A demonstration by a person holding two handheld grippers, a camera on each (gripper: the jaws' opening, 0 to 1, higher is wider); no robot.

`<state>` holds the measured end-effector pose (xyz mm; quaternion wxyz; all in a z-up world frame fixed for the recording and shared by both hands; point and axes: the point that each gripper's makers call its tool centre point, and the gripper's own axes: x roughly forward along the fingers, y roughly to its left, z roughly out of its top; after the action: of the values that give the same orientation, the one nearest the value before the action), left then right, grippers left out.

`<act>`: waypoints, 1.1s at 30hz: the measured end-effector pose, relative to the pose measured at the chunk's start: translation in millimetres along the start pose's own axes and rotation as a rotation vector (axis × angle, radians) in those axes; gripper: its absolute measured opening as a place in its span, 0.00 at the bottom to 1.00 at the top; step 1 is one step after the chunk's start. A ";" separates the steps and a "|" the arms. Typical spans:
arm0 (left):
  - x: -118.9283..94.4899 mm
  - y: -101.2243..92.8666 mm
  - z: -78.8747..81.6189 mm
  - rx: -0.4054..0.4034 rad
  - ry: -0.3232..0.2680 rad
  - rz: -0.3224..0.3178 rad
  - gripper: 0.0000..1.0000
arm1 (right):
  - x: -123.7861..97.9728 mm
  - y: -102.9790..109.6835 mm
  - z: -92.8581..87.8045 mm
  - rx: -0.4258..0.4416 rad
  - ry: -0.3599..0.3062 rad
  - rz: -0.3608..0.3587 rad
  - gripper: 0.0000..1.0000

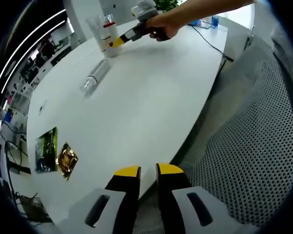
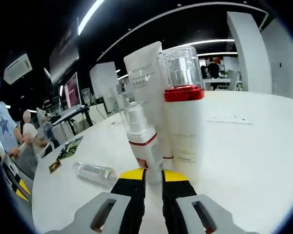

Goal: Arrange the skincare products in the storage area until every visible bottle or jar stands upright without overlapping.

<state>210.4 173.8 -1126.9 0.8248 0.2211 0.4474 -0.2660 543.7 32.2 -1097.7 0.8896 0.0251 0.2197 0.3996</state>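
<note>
Three products stand together on the white table (image 1: pixel 136 107): a small white bottle with a red band (image 2: pixel 142 141), a taller white bottle with a clear cap and red ring (image 2: pixel 183 97), and a white tube (image 2: pixel 146 73) behind them. In the left gripper view this group (image 1: pixel 107 36) is at the far end. A clear bottle (image 1: pixel 95 78) (image 2: pixel 95 171) lies on its side, apart from them. My right gripper (image 2: pixel 153 174) (image 1: pixel 119 41), jaws close together, has its tips right at the small bottle's base. My left gripper (image 1: pixel 147 170) hovers shut over the near table edge, holding nothing.
A green packet (image 1: pixel 46 148) (image 2: pixel 71 148) and a gold packet (image 1: pixel 67 160) (image 2: pixel 53 165) lie near one table edge. A black cable (image 1: pixel 210 44) runs across the far end. A perforated grey surface (image 1: pixel 254 136) sits beside the table. People sit in the background (image 2: pixel 27 131).
</note>
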 end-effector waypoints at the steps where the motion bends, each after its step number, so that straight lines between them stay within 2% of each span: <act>1: -0.1 0.1 0.1 0.001 -0.001 0.001 0.08 | 0.1 -0.2 0.7 0.006 -0.003 -0.001 0.03; 16: -0.5 0.3 0.8 0.000 -0.004 0.001 0.08 | 4.3 3.9 5.8 0.060 -0.012 -0.005 0.10; 22: -0.5 0.8 1.2 -0.001 -0.007 0.004 0.08 | -0.6 6.2 4.0 0.078 -0.010 -0.018 0.12; 25: -0.4 1.2 1.1 -0.005 -0.007 0.006 0.09 | -7.3 21.1 -5.0 0.067 0.036 0.010 0.17; 27: -0.5 1.3 1.3 -0.004 -0.008 0.007 0.09 | -11.5 40.1 -8.5 0.068 0.056 0.044 0.21; 29: -0.5 1.0 1.5 -0.005 -0.008 0.006 0.09 | -13.9 64.4 -9.3 0.012 0.063 0.103 0.22; 30: -0.3 0.9 1.6 -0.005 -0.009 0.006 0.09 | -13.1 78.6 -12.9 -0.028 0.093 0.146 0.22; 33: -0.2 0.3 1.5 -0.005 -0.008 0.004 0.10 | -4.5 100.6 -19.7 -0.163 0.154 0.223 0.27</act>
<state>211.4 173.2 -1125.9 0.8276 0.2189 0.4443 -0.2642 462.5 94.6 -1091.7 0.8192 -0.0536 0.2500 0.5133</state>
